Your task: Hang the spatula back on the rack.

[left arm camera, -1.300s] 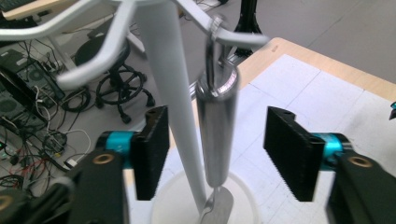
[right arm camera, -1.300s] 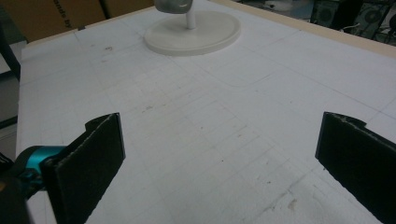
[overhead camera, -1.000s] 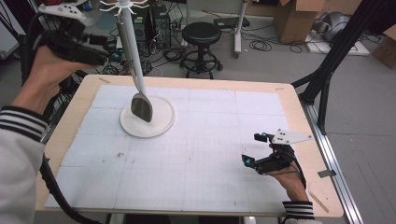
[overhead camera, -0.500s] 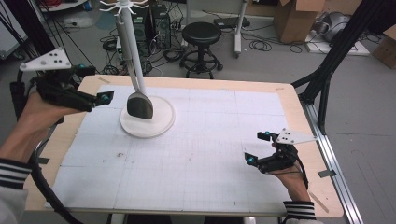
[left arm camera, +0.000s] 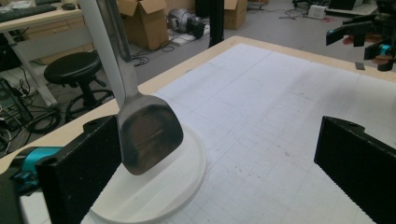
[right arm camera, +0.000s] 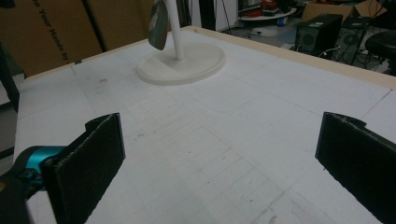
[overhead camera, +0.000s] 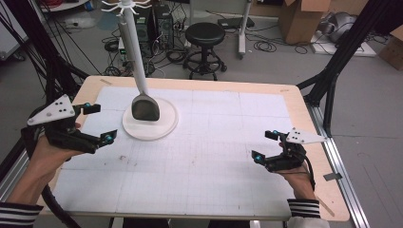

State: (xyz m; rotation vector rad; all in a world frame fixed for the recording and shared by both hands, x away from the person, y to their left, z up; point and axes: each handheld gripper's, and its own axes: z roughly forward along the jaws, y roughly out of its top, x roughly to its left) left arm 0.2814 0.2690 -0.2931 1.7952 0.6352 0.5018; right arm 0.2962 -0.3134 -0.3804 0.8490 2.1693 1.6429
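Up close, spatula (left arm camera: 148, 137) hangs clear.

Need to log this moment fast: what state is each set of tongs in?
Left tongs: open, nothing held, beside the hanging spatula.
Right tongs: open, nothing held, low over the table.

Grey floor; black stool (overhead camera: 205, 34); cardboard boxes (overhead camera: 298, 19).

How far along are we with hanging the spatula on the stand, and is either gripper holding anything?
Done: the spatula hangs from the white stand, its blade just above the round base. In hand: nothing. The left gripper, beside the base, has just opened its jaws and is empty; the right gripper is open over bare table. Left: likely only withdrawing.
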